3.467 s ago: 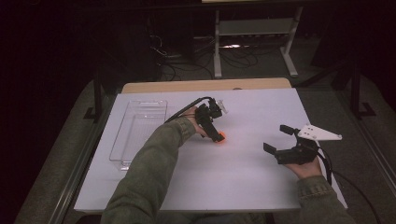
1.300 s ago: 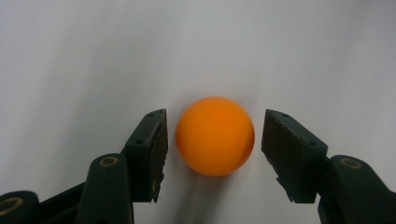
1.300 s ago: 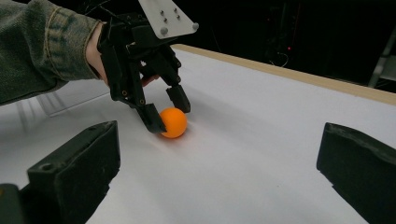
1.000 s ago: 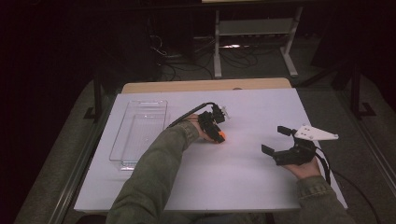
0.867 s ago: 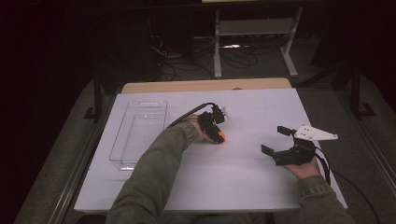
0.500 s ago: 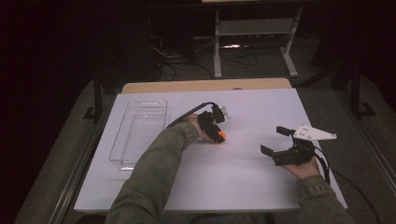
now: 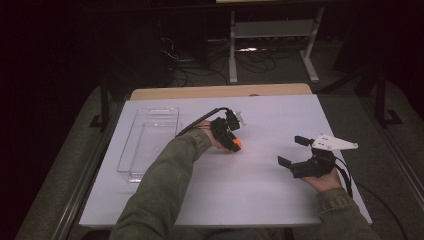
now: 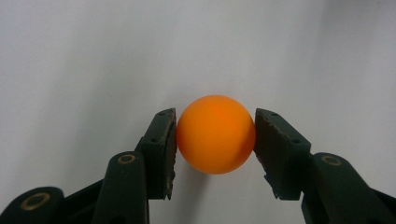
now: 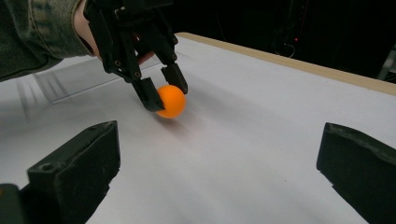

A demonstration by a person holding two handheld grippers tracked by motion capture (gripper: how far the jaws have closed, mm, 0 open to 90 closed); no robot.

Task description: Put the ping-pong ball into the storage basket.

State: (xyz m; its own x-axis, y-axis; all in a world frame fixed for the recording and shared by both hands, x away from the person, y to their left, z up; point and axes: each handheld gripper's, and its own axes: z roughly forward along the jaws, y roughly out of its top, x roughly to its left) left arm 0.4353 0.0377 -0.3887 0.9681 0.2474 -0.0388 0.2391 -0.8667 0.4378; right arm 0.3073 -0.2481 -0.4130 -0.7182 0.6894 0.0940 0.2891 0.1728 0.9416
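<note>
An orange ball (image 7: pixel 237 145) rests on the white table (image 7: pixel 260 200) near its middle. My left gripper (image 7: pixel 234 144) points down over it, jaws pressed against both sides of the ball (image 8: pixel 215 134). In the right gripper view the ball (image 9: pixel 171 101) sits on the table surface between the left gripper's (image 9: pixel 166 95) fingertips. My right gripper (image 7: pixel 291 150) hovers at the right of the table, jaws wide apart with nothing between them, and faces the ball from a distance.
A clear plastic tray (image 7: pixel 125 160) lies empty on the left part of the table, also seen as the tray (image 9: pixel 70 79) behind the left hand. The table's wooden far edge (image 7: pixel 220 92) borders a dark floor with cables.
The left gripper has shifted slightly toward the near right over the ball since 3.5 s ago. In the last second nothing has visibly moved.
</note>
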